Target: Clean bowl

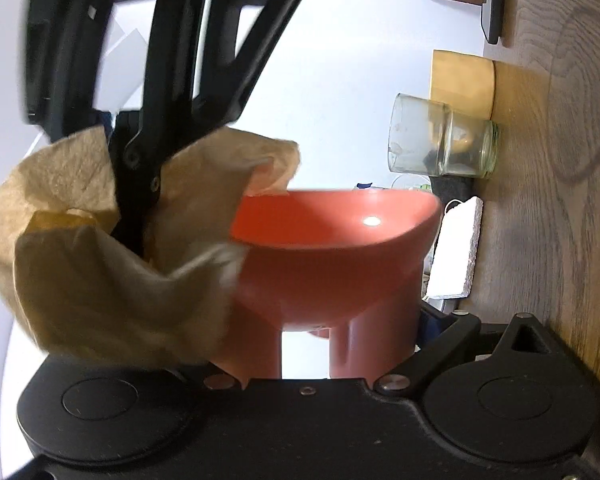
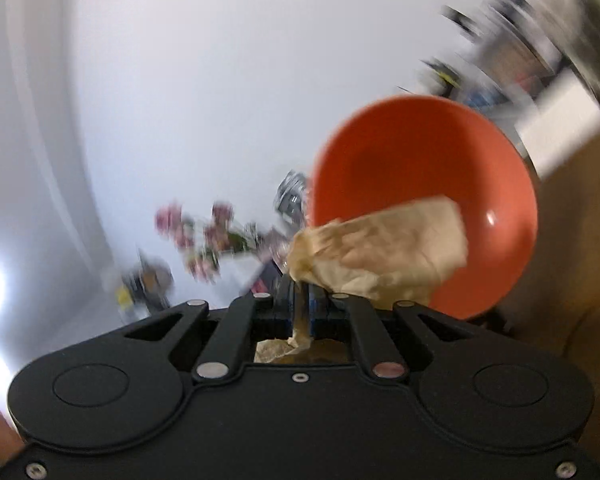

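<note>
The right gripper [image 2: 302, 304] was clamped on a paper towel [image 2: 384, 248] at the bowl [image 2: 412, 152]; wiping looked underway. The left gripper [image 1: 312, 360] seemingly gripped the bowl's legs, its fingers hidden.

Home: wooden table [image 1: 548, 208], glass jar [image 1: 440, 140], flowers [image 2: 204, 236].

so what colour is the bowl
Orange-red bowl, inside and out; clearest in the right wrist view.
</note>
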Tool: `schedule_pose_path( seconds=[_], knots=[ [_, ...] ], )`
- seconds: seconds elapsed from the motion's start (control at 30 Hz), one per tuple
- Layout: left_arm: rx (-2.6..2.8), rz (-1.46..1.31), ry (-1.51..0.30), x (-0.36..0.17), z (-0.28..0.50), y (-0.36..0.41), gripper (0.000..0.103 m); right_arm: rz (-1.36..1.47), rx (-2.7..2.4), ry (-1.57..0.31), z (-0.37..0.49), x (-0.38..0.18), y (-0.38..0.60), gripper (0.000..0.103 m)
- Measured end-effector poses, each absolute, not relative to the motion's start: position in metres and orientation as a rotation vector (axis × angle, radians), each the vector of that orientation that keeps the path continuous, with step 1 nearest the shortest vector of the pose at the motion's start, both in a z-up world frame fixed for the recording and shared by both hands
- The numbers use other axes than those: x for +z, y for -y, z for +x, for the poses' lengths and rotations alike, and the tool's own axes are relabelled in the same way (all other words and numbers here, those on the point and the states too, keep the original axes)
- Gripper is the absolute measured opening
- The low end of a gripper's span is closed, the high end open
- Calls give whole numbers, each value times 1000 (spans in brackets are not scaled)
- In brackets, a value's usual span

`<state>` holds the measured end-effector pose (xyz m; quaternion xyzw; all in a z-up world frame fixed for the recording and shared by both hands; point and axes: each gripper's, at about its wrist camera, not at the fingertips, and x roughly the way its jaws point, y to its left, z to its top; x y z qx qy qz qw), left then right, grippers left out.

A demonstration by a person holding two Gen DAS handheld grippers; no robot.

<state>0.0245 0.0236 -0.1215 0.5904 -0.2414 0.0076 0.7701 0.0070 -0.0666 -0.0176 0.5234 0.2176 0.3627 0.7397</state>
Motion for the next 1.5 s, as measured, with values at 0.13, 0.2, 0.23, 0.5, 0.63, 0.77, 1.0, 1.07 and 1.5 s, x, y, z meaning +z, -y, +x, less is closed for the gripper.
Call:
schedule_pose_path(
  seconds=[0.13, 0.2, 0.23, 0.5, 0.63, 0.77, 1.0, 1.07, 1.5],
  knots=[
    [17, 1282, 525, -120, 26, -23, 96, 1386, 786, -481, 20, -22, 79, 7],
    [16, 1282, 525, -120, 24, -25, 96, 1486, 745, -463, 25, -22, 85, 7],
    [16, 1281, 525, -121, 23, -26, 96, 1544, 718, -455, 29, -23, 87, 7],
    [17, 1281, 525, -122, 16, -32, 96, 1712, 560, -434, 55, -29, 101, 5],
    [16, 1281, 525, -122, 17, -31, 96, 1755, 455, -407, 74, -36, 107, 5],
    [14, 1281, 526, -122, 17, -31, 96, 1797, 345, -405, 84, -50, 118, 6],
    [14, 1281, 527, -122, 17, -32, 96, 1813, 210, -448, 99, -80, 115, 6],
    [14, 1281, 527, -122, 17, -32, 96, 1812, 168, -480, 101, -91, 111, 7],
    [14, 1280, 527, -123, 18, -31, 96, 1665, 135, -698, 93, -115, 70, 7]
  ],
)
